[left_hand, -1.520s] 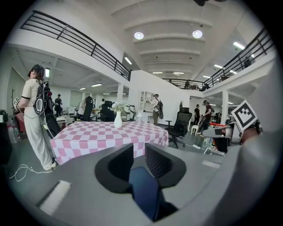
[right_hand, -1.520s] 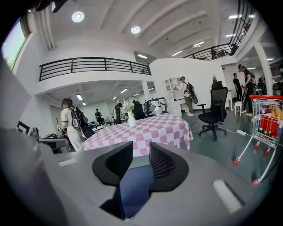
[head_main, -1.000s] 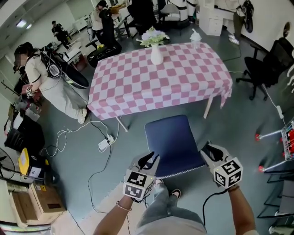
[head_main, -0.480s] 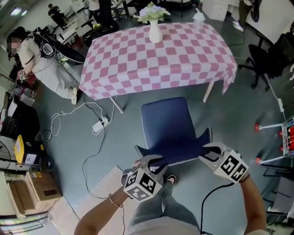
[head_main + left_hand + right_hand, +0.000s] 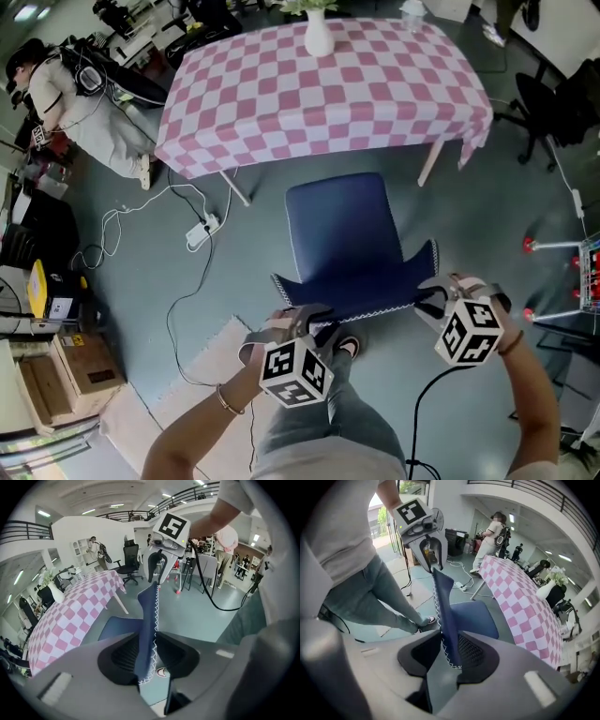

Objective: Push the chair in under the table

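Grasp step: left gripper (image 5: pixel 305 319), jaws just opening, and spread right gripper (image 5: pixel 433 302) straddle chair backrest (image 5: pixel 352 298), unpinched; next, probably clamp and push toward table (image 5: pixel 375 94).

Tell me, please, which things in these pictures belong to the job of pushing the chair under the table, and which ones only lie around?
For the job:
- blue chair
- table with the pink checked cloth

Just lying about:
- white vase on the table
- power strip with cables on the floor
- cardboard box
- black office chair
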Motion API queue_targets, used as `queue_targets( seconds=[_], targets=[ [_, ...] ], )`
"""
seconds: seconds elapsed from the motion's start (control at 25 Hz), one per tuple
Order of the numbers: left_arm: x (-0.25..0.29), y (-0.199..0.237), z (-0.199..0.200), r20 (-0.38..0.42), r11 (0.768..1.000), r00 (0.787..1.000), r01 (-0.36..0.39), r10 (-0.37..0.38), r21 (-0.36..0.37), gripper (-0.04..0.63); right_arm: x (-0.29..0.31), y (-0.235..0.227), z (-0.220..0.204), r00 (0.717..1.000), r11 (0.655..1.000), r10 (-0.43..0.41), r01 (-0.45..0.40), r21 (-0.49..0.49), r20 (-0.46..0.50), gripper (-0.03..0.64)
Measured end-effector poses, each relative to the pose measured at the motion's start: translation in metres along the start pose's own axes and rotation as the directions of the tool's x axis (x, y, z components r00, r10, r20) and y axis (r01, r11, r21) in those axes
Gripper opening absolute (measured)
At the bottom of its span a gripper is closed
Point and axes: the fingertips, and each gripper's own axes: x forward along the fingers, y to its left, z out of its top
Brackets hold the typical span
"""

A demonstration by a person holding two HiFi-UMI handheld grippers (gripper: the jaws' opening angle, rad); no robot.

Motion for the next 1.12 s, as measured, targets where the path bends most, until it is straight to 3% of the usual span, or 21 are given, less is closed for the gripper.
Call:
queue_targets(
  seconds=[0.16, 0.32, 0.56, 0.68, 0.84, 1.12],
  targets=[
    [0.0, -0.007, -0.004, -0.035, 0.999, 0.999, 0.017, -0.016, 0.032, 0.117, 0.006, 0.008, -0.003, 0.997, 0.998, 0.047, -0.049, -0.039, -0.057, 0.109],
    [0.009, -0.009, -0.012, -0.077, 0.998, 0.997, 0.018, -0.013, 0.057, 0.118, 0.016, 0.006, -0.008, 0.992, 0.997, 0.03, -0.038, -0.07, -0.12, 0.108],
    [0.027, -0.007, -0.02, -0.125, 0.997, 0.992, 0.017, -0.008, 0.074, 0.118, 0.024, 0.004, -0.009, 0.99, 0.997, 0.036, -0.045, -0.069, -0.136, 0.109],
    [0.036, -0.006, -0.025, -0.145, 0.998, 0.989, 0.011, -0.001, 0.069, 0.118, 0.03, 0.002, -0.011, 0.984, 0.995, -0.012, -0.007, -0.104, -0.179, 0.107],
    [0.04, -0.007, -0.025, -0.147, 0.999, 0.989, 0.019, -0.014, 0.033, 0.095, 0.046, 0.0, -0.018, 0.947, 0.983, -0.118, 0.069, -0.17, -0.298, 0.104],
    [0.04, -0.01, -0.027, -0.146, 0.999, 0.988, 0.046, -0.047, -0.008, 0.081, 0.049, 0.004, -0.016, 0.971, 0.996, -0.061, 0.044, -0.078, -0.231, 0.091]
  ],
)
